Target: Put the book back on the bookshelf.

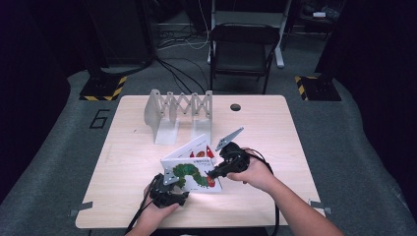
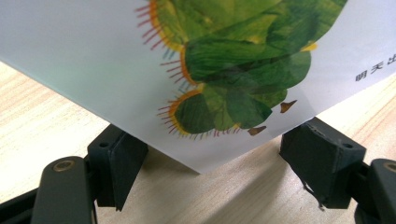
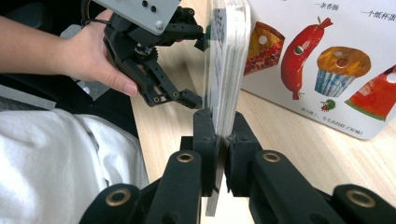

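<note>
A picture book (image 1: 191, 168) with a green caterpillar on its cover stands partly open near the table's front middle. My right gripper (image 1: 214, 173) is shut on the lower edge of the cover and thick pages (image 3: 228, 65), holding them upright. The spread behind shows painted foods (image 3: 322, 60). My left gripper (image 1: 171, 191) is open at the book's front left corner. In the left gripper view the cover's corner (image 2: 201, 165) hangs over the wood, with the open left gripper (image 2: 217, 161) on either side of it. The left gripper (image 3: 196, 65) is also seen open in the right gripper view.
A white folding rack (image 1: 179, 114) stands at the back of the table (image 1: 275, 132), with a round hole (image 1: 235, 107) to its right. A black chair (image 1: 243, 49) sits beyond the far edge. White clothing (image 3: 60, 158) lies close to the table's near edge.
</note>
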### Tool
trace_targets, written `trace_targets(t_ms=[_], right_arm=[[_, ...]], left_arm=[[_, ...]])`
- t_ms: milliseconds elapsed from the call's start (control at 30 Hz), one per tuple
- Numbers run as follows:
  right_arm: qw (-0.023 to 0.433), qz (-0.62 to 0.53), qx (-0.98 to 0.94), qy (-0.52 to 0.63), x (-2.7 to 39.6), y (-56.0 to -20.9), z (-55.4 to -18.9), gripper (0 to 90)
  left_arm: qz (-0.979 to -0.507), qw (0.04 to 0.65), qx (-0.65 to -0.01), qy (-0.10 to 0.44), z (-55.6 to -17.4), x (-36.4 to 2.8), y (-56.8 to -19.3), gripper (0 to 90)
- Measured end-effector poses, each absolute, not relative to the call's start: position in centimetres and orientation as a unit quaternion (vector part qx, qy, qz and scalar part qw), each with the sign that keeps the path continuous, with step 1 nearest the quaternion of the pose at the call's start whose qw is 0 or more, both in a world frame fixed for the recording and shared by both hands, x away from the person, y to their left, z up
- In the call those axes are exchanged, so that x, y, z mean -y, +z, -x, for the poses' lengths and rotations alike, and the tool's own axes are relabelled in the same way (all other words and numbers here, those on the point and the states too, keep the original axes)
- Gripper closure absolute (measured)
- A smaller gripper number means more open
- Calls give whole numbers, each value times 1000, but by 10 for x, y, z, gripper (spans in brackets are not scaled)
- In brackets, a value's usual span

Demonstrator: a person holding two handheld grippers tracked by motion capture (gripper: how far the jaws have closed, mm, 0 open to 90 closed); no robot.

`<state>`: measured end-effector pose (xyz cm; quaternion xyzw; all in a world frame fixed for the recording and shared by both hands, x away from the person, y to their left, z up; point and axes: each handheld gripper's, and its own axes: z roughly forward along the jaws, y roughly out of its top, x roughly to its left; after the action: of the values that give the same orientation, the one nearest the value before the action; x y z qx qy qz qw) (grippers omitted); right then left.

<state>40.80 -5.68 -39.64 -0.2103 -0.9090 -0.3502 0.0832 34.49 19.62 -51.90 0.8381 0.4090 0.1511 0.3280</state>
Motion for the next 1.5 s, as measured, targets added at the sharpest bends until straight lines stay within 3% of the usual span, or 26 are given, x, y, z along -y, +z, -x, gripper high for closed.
trace_targets(t_ms=[233,600,933,1100,1500], right_arm=[[69,185,918,-345,61,-399,-407,852],[63,165,920,-349,69,-407,-405,850],[51,148,924,-349,82,-422,-404,840],[33,155,926,-343,86,-428,-404,814],[-25,165,939,-301,84,-446,-410,741]], left_arm=[[-827,344,-433,105,-340,-211,-515,258],[-818,360,-432,120,-346,-234,-501,251],[-823,402,-377,135,-357,-229,-486,257],[-827,423,-341,143,-352,-222,-479,341],[-826,432,-330,150,-345,-218,-472,414]])
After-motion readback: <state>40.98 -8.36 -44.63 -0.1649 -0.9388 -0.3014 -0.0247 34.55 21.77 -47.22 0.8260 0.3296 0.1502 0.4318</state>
